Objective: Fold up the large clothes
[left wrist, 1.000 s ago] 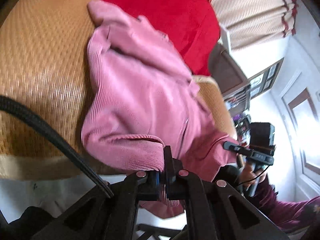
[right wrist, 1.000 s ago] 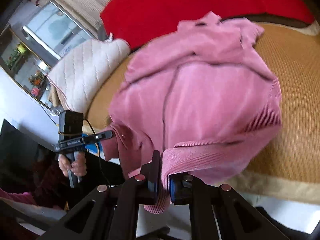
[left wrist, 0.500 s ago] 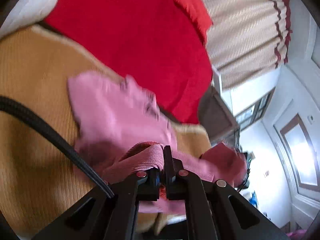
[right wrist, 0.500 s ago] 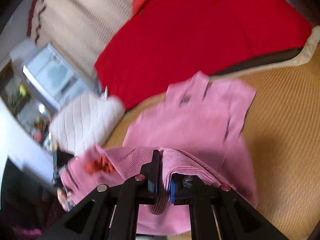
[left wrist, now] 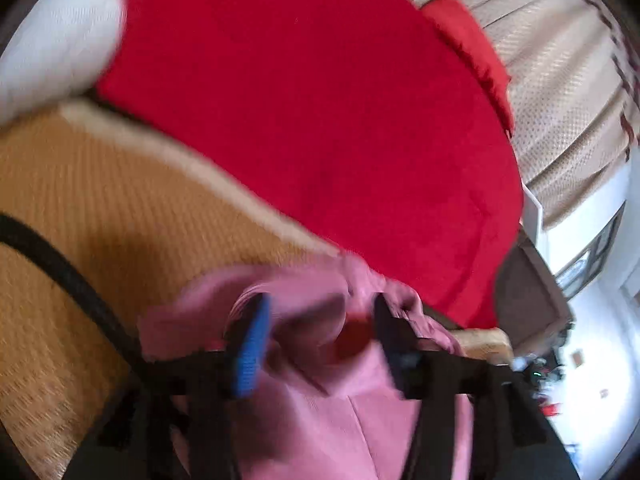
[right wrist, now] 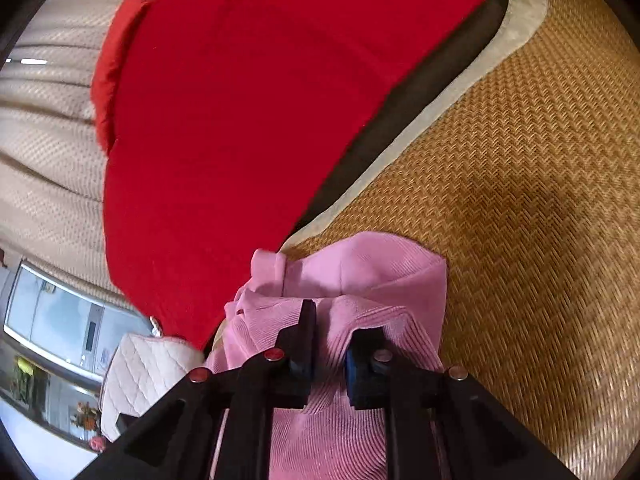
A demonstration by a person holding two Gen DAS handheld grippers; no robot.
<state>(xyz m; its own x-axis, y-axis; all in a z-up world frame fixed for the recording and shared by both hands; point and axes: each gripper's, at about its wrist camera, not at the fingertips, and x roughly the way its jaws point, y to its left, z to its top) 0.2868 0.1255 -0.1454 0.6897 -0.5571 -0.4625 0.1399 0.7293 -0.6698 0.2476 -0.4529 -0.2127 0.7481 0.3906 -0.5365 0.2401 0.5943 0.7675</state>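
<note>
A pink ribbed garment (left wrist: 340,420) lies bunched on the woven straw mat (left wrist: 100,200), doubled over on itself. My left gripper (left wrist: 320,308) hovers just above its far edge. Its jaws are opening wide, and the cloth lies loose between the blue pad and the black one, which do not press on it. In the right wrist view the same pink garment (right wrist: 380,264) rises in a ridge between the fingers of my right gripper (right wrist: 332,320). Those jaws are starting to open, with the ribbed hem still caught between the pads.
A red blanket (left wrist: 320,100) covers the bed beyond the straw mat (right wrist: 520,200). A white pillow (left wrist: 52,40) lies at the far left and a quilted cushion (right wrist: 148,368) at the mat's end. Beige curtains (left wrist: 560,80) hang behind. A black cable (left wrist: 60,268) crosses the mat.
Both grippers carried the garment's near hem away from the bed's edge, over the garment to its far side. The left jaws have sprung apart and let go. The right jaws have parted slightly.
</note>
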